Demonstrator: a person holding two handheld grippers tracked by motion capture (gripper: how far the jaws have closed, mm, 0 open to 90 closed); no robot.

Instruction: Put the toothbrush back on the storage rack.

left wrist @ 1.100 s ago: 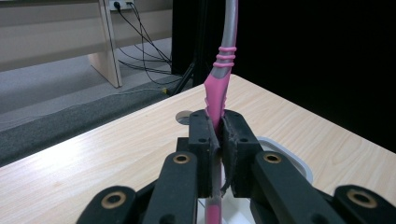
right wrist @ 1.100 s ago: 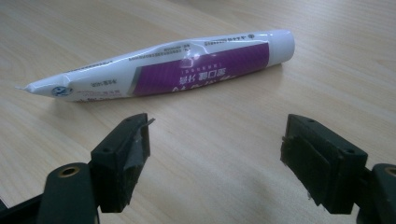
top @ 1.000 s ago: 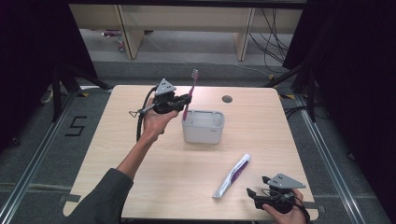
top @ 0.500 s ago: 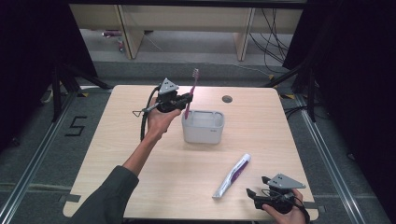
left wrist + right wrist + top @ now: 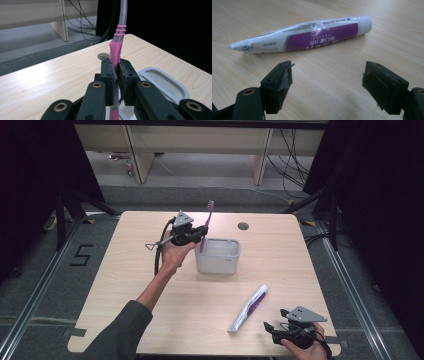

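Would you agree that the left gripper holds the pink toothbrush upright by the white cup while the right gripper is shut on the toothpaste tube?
Not quite: the right gripper is open, its jaws wide apart, with the toothpaste tube lying on the table beyond them, as the right gripper view shows. The left gripper does hold the toothbrush upright by the cup.

Left gripper view: toothbrush (image 5: 115,50) head cut off by the top edge, its lower handle hidden between the jaws. High view: tube (image 5: 248,309) lettering too small to read.

Bare surface (image 5: 150,310) left and front of cup (image 5: 218,256): free passage. Tube (image 5: 248,309) lies just ahead of right claw (image 5: 327,82); cup blocks centre.
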